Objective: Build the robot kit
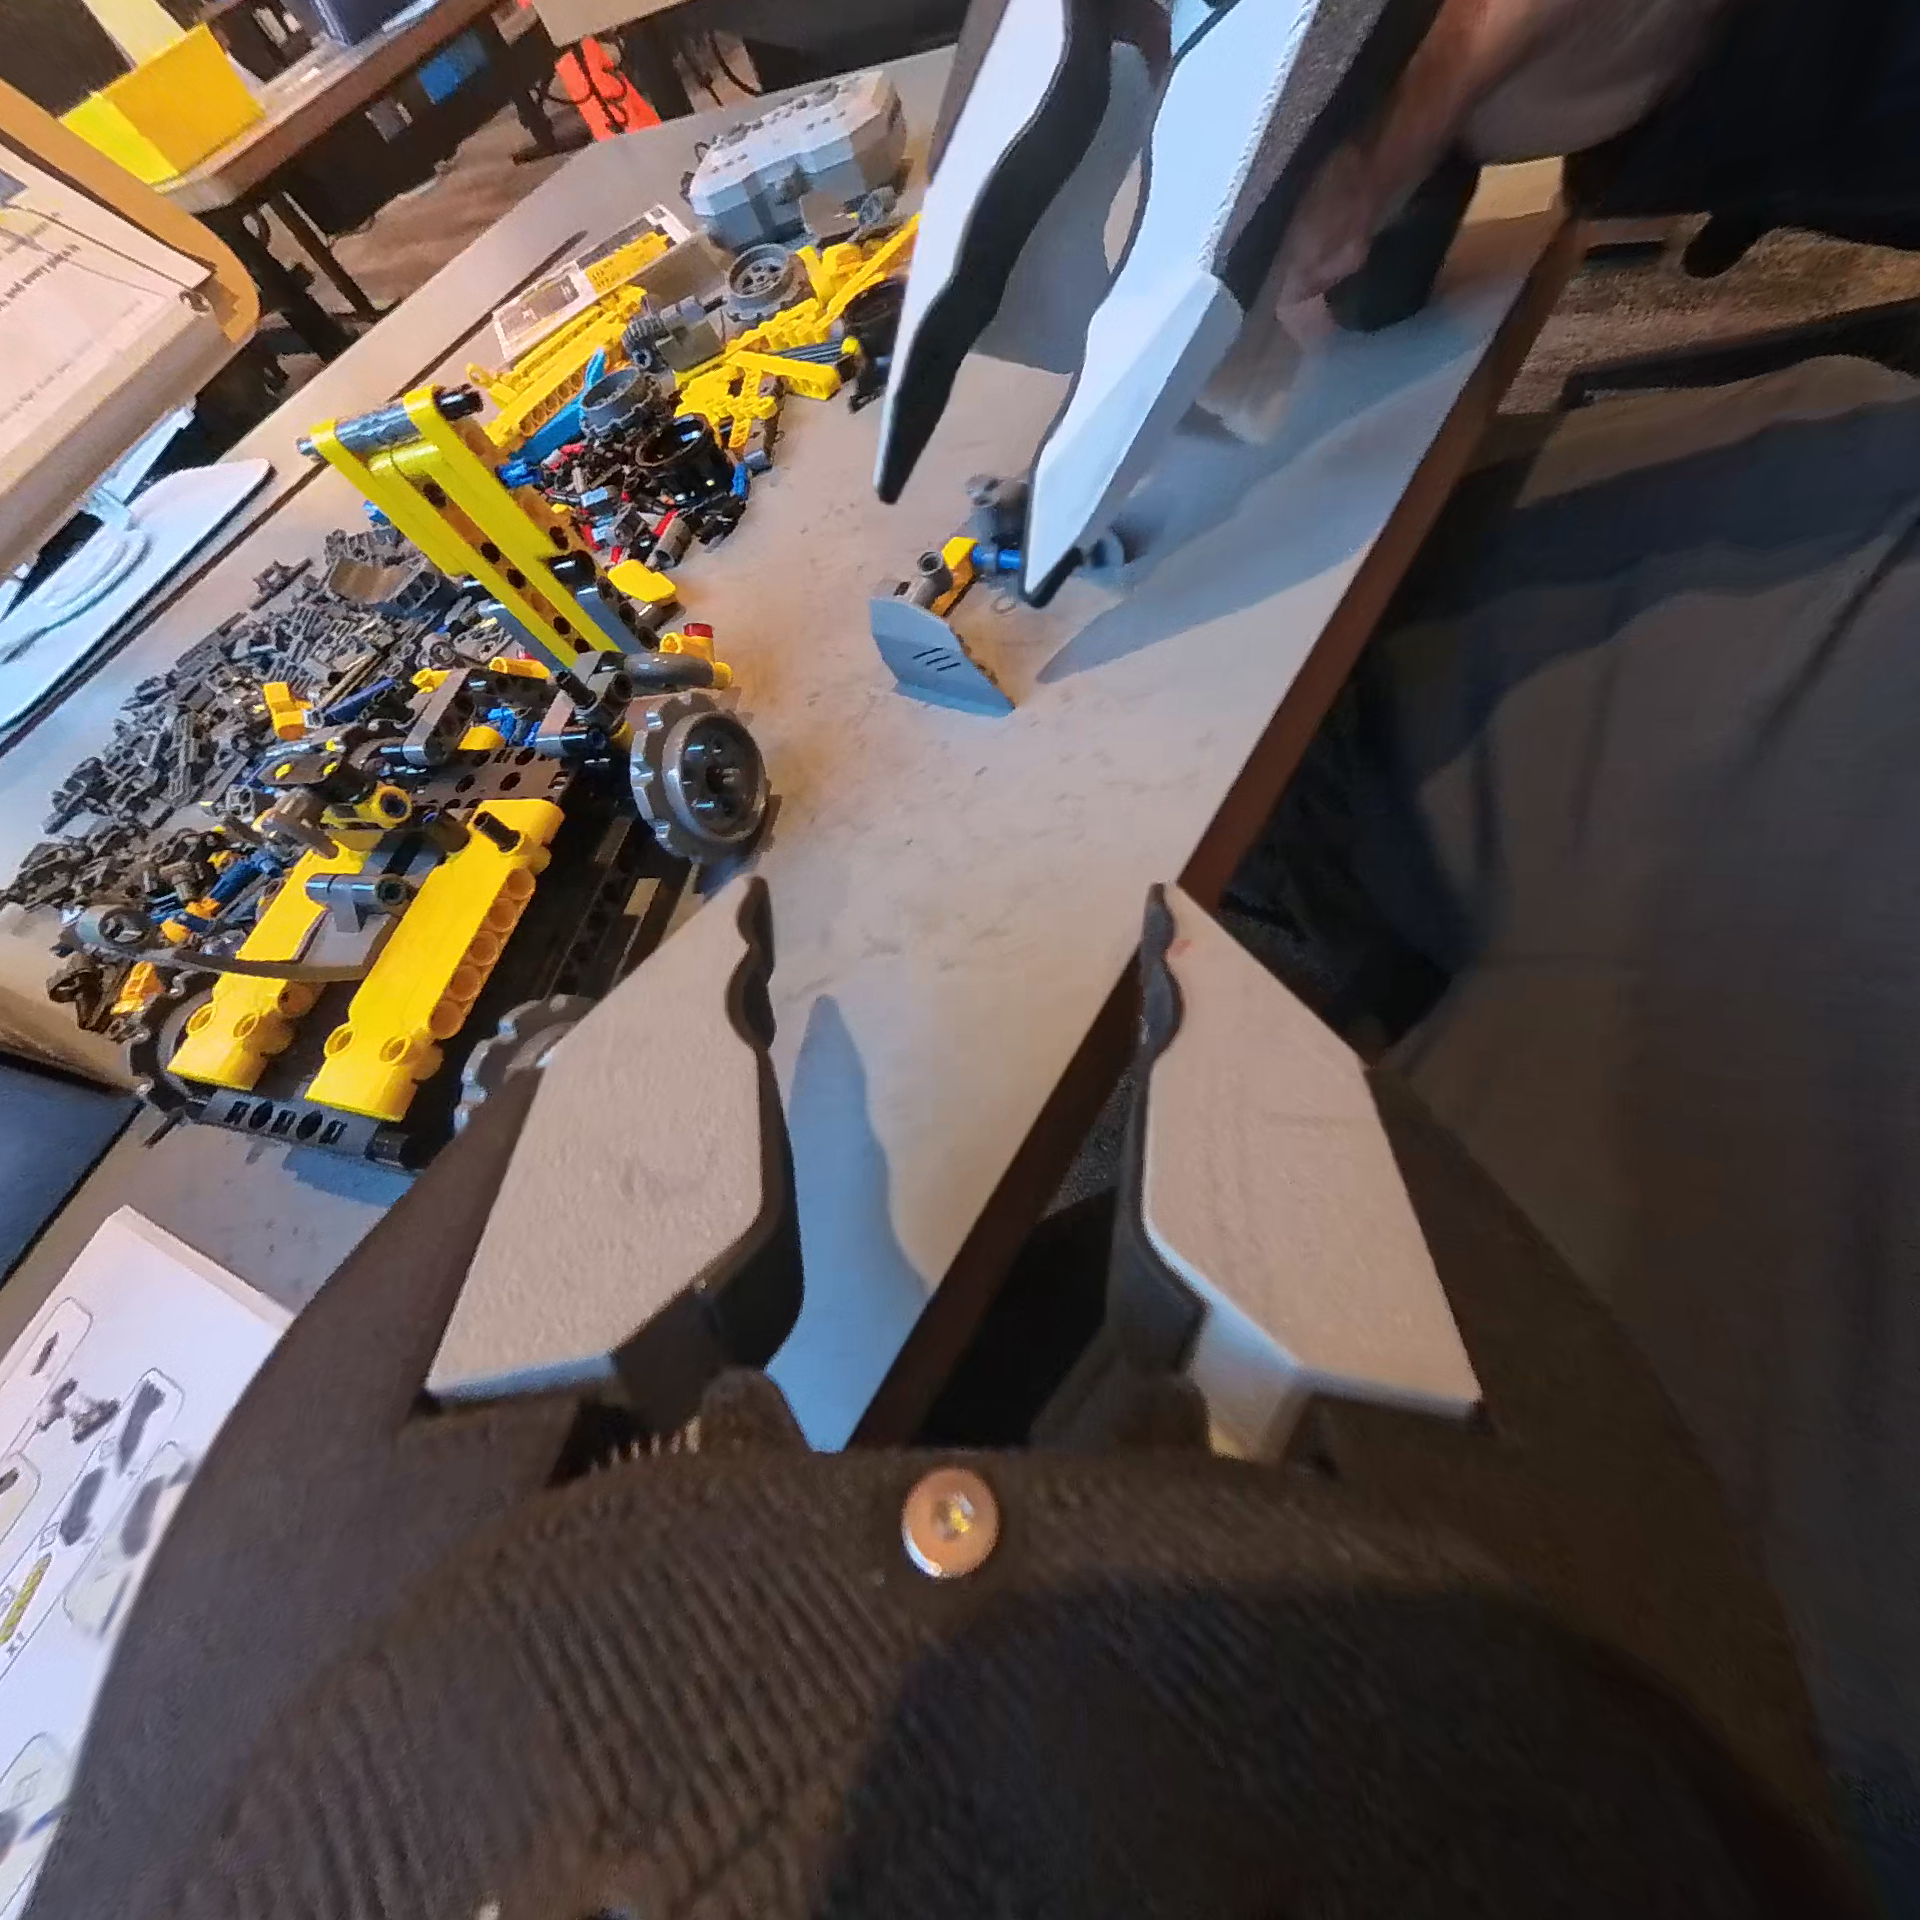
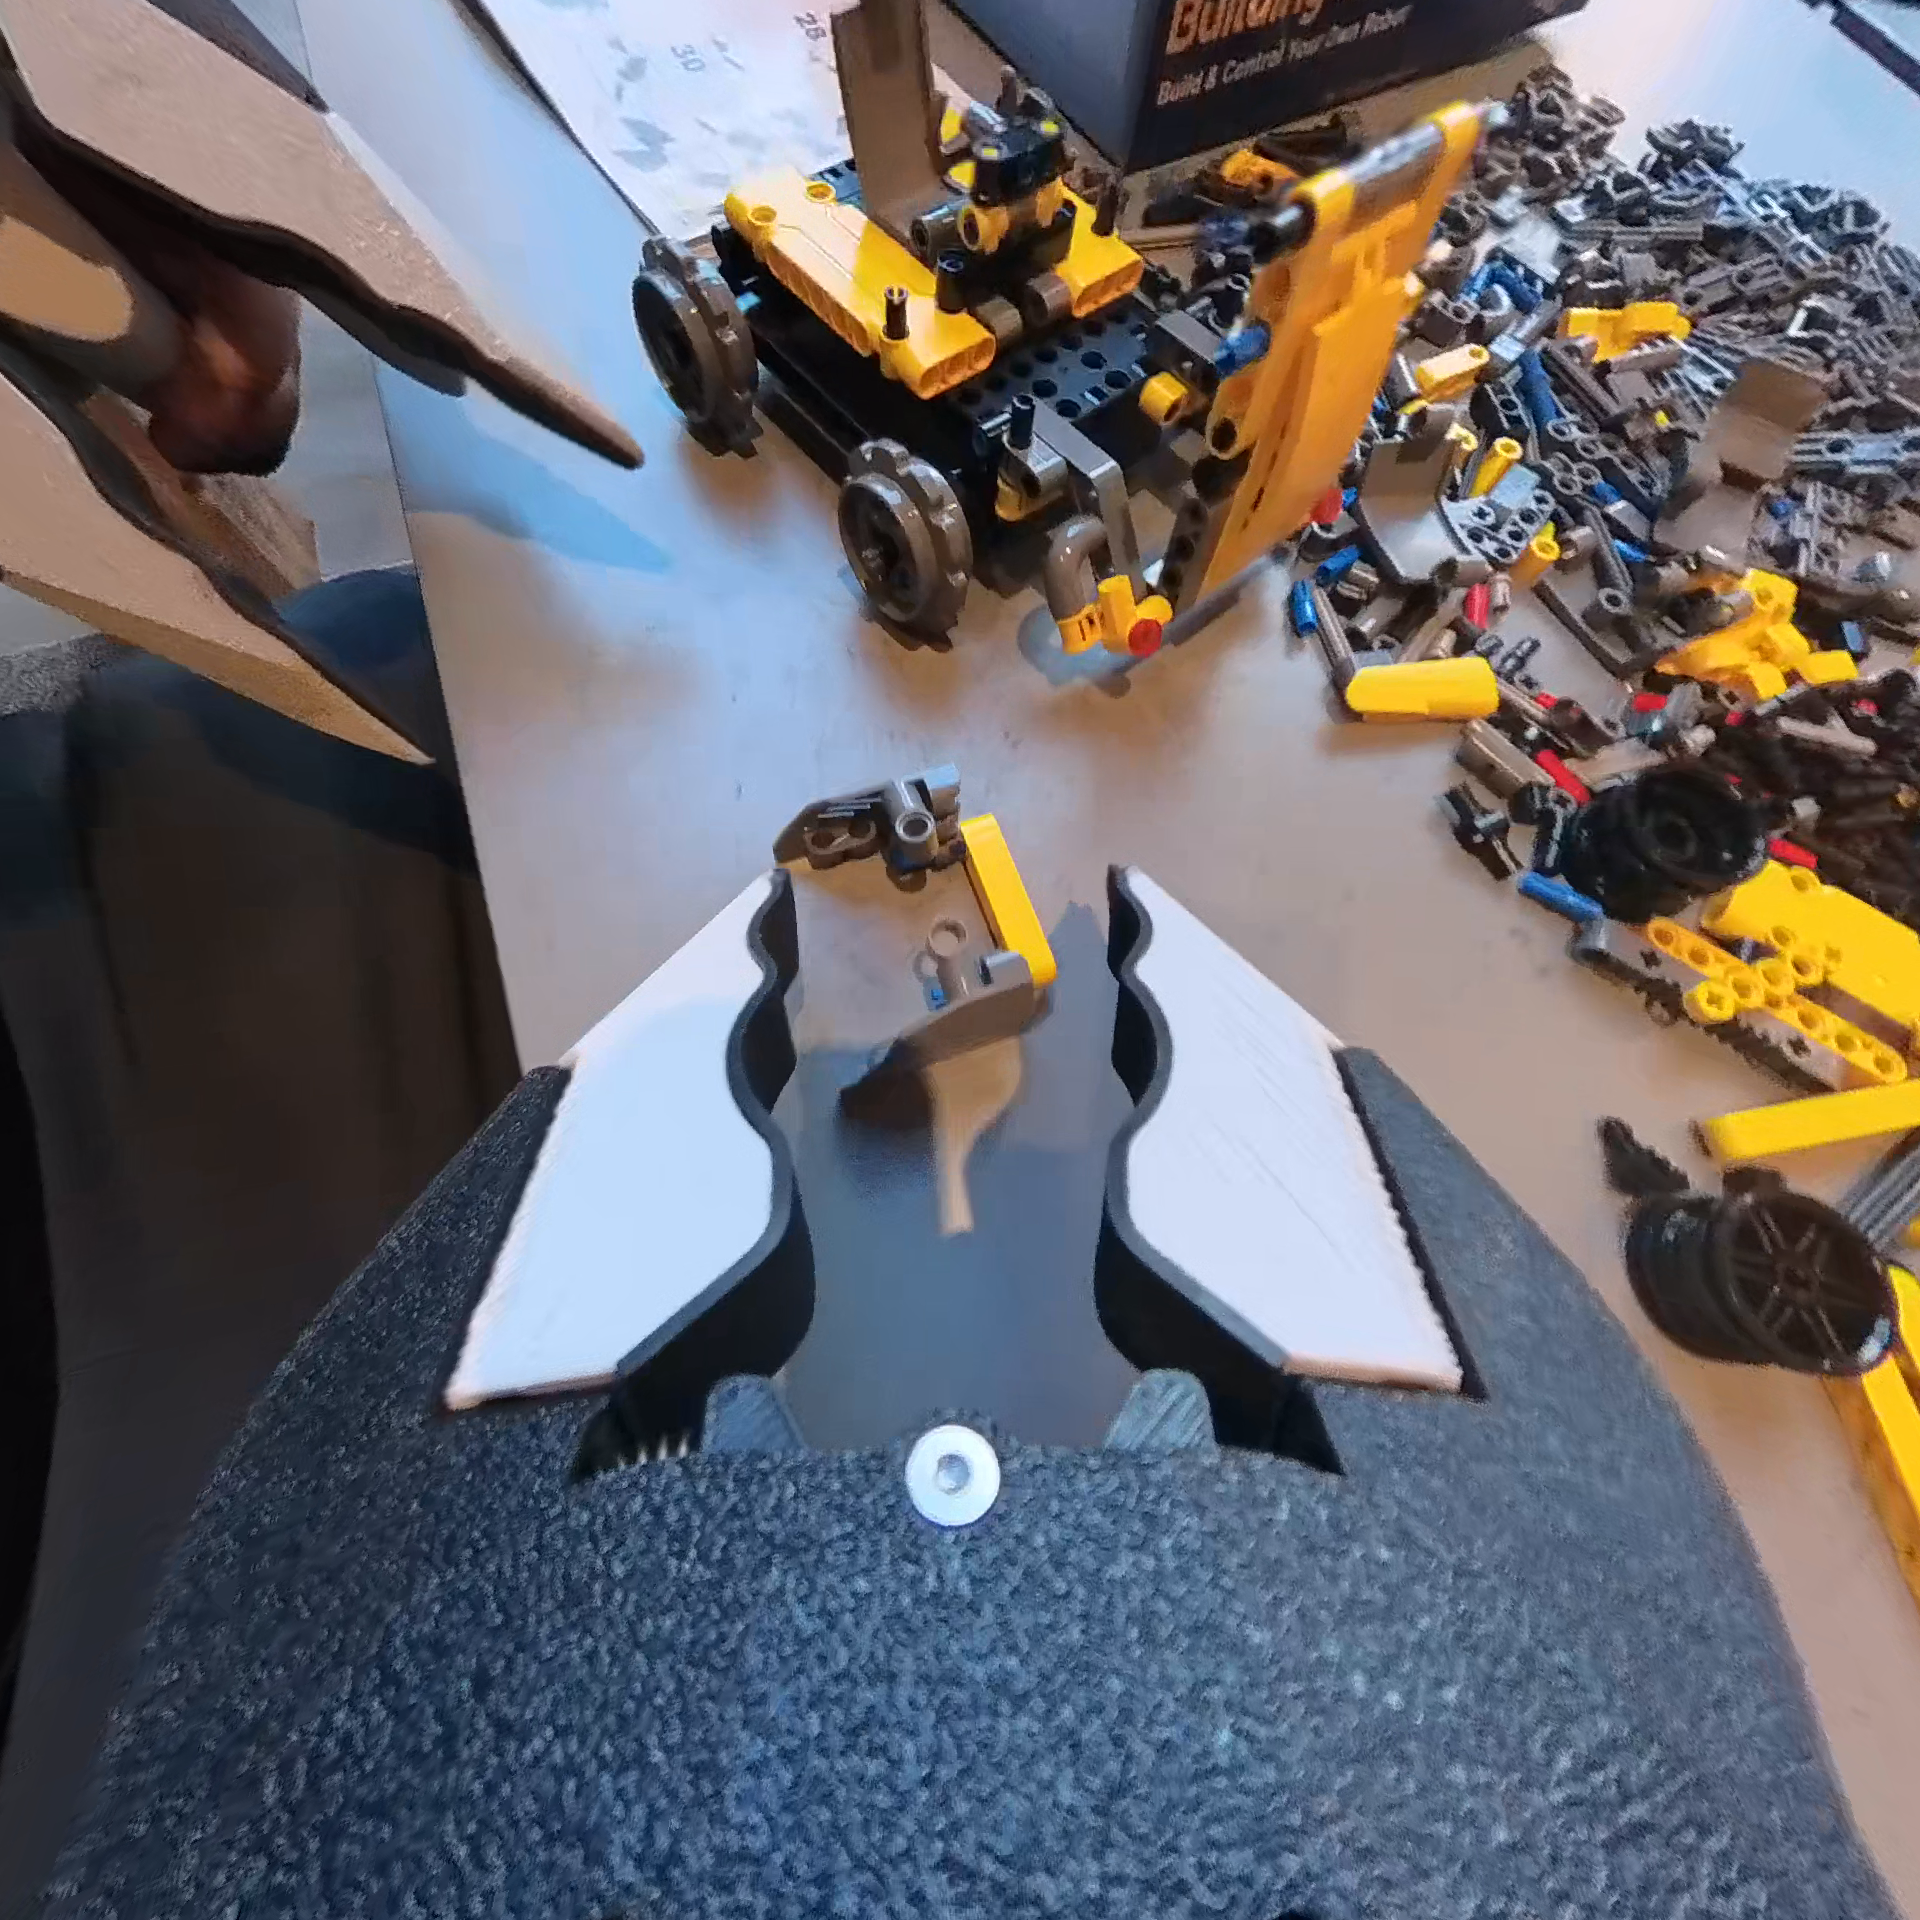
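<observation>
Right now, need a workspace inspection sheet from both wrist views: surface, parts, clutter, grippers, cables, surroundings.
Surface: grey tabletop, scuffed, with a dark edge.
Job's things: small grey-and-yellow brick subassembly lying flat; half-built yellow-and-black wheeled model upright.
Clutter: loose pile of yellow, black and blue brick parts; white instruction sheet; dark box.
Grippers: left gripper open, empty, over the table edge; right gripper open, straddling the subassembly.
Cables: nothing seen.
Surroundings: further tables, yellow bin.

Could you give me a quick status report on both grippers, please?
Left gripper open, empty, above table edge. Right gripper open, straddling small grey-and-yellow assembly. Half-built vehicle beyond, untouched.
</observation>
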### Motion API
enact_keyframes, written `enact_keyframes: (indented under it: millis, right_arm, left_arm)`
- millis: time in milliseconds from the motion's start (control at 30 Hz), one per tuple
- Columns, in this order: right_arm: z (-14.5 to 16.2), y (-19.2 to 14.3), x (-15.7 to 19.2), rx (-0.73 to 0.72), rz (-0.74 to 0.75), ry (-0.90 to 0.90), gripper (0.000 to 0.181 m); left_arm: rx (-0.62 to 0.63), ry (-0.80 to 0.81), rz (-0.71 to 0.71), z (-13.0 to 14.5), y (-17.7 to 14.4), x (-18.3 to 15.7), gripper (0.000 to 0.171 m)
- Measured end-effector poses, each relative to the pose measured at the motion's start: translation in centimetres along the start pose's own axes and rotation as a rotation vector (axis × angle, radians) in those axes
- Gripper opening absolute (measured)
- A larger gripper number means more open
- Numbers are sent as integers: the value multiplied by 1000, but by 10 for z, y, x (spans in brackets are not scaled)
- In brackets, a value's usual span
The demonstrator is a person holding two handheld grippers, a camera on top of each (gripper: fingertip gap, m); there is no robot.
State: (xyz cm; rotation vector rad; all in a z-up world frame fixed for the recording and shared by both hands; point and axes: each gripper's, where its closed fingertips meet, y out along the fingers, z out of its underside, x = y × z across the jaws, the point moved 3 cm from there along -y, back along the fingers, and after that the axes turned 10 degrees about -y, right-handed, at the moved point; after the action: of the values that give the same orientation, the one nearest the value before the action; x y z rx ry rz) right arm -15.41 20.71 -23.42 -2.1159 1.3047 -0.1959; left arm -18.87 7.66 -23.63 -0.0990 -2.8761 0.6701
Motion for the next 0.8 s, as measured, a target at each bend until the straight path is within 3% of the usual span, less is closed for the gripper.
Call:
enact_keyframes:
  millis: [100, 233, 300, 400, 500, 600, 700, 800]
  right_arm:
    - [-3, 9, -2, 20, -3, -36, 56]
    - [1, 9, -1, 42, -17, -55, 27]
    - [9, 4, -4, 69, 10, -62, 22]
    - [15, -9, -7, 47, 40, -38, 33]
    - [17, -20, -9, -3, 30, 7, 37]
    - [15, -25, -9, -42, 5, 18, 37]
    - [17, -21, -4, -15, -20, -10, 37]
    - [16, -20, 0, -16, -32, -53, 35]
  left_arm:
    - [4, -8, -36, -1, -1, 6, 72]
    - [-28, -57, -78, -6, -8, 14, 71]
    - [-27, -95, -138, -6, -14, 27, 69]
    - [54, -228, -329, 5, -43, 82, 56]
    - [116, -471, -378, 19, -81, 137, 57]
    - [223, -604, -369, 38, -96, 172, 74]
    - [338, -693, -307, 53, -88, 184, 94]
    - [454, -681, -328, 71, -75, 193, 96]
